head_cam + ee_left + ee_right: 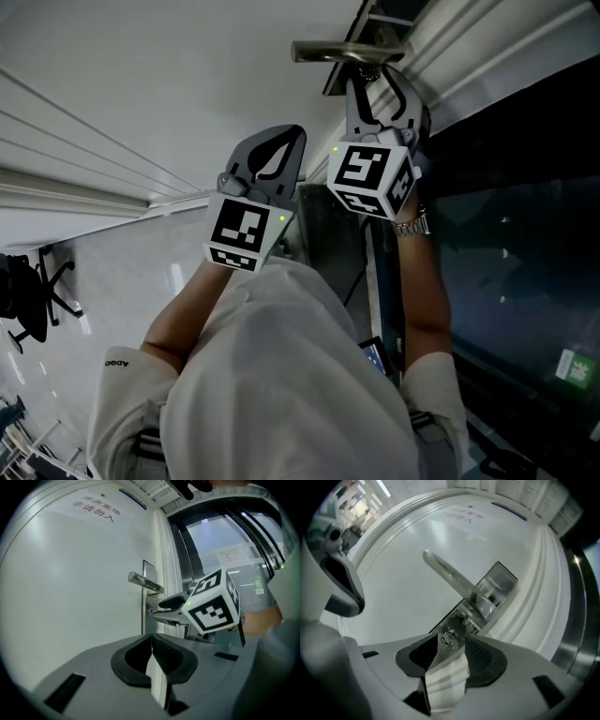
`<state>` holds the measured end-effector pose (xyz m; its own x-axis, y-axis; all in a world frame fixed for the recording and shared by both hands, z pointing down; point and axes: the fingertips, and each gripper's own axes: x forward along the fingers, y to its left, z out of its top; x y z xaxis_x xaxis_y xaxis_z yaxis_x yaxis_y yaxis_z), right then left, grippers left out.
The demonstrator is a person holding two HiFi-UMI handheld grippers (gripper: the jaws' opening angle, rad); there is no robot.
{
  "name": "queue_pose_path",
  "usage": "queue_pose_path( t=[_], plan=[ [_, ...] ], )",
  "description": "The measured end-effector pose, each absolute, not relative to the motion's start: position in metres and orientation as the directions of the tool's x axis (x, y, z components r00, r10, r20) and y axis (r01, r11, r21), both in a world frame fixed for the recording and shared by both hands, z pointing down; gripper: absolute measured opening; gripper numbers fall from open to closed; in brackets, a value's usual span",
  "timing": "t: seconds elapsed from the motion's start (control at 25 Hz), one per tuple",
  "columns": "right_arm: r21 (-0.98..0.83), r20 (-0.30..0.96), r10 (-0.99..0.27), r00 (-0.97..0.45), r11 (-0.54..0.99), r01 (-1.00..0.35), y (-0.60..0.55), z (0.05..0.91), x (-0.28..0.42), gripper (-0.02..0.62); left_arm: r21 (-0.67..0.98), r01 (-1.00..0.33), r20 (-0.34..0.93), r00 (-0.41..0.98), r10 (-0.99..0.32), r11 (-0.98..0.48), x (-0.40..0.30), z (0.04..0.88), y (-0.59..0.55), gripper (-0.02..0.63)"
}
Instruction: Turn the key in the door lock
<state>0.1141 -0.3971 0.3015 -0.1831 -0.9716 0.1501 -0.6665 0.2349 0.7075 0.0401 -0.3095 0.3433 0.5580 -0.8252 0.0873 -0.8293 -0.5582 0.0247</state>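
Straddling the small silver metal key (450, 638) in the lock (446, 623) below the steel lever handle (450, 576), your wide-open right gripper (451, 641) is needing centring on it before you squeeze; your left gripper (151, 641) is idling closed, empty.

Grey left gripper (287, 133) and right gripper (380, 80) bear black-and-white marker cubes (239, 230); white short sleeves (122, 398), metal wristwatch (411, 225).
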Motion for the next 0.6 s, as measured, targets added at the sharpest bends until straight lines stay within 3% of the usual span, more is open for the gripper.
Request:
queue_pose_path(
  t=[0.16, 0.36, 0.52, 0.6],
  plan=[
    [0.826, 0.126, -0.987, -0.104, 0.162, -0.540, -0.4032, 0.3091, 0.1156, 0.178, 0.024, -0.824, 0.096, 0.566, -0.819, -0.566, 0.0423, 0.3452, -0.3098, 0.011],
    [0.854, 0.104, -0.990, -0.093, 0.137, -0.503, -0.4069, 0.3076, 0.1151, 0.171, 0.024, -0.819, 0.097, 0.573, -0.814, -0.574, 0.0451, 0.3462, -0.3103, 0.011],
    [0.846, 0.087, -0.992, -0.088, 0.120, -0.519, -0.4061, 0.3047, 0.1149, 0.046, 0.025, -0.820, 0.099, 0.571, -0.815, -0.571, 0.0441, 0.3474, -0.3099, 0.011],
    [0.835, 0.086, -0.992, -0.087, 0.120, -0.537, -0.4056, 0.3055, 0.1138, 0.015, 0.026, -0.823, 0.100, 0.567, -0.817, -0.568, 0.0420, 0.3480, -0.3098, 0.011]
  ],
)
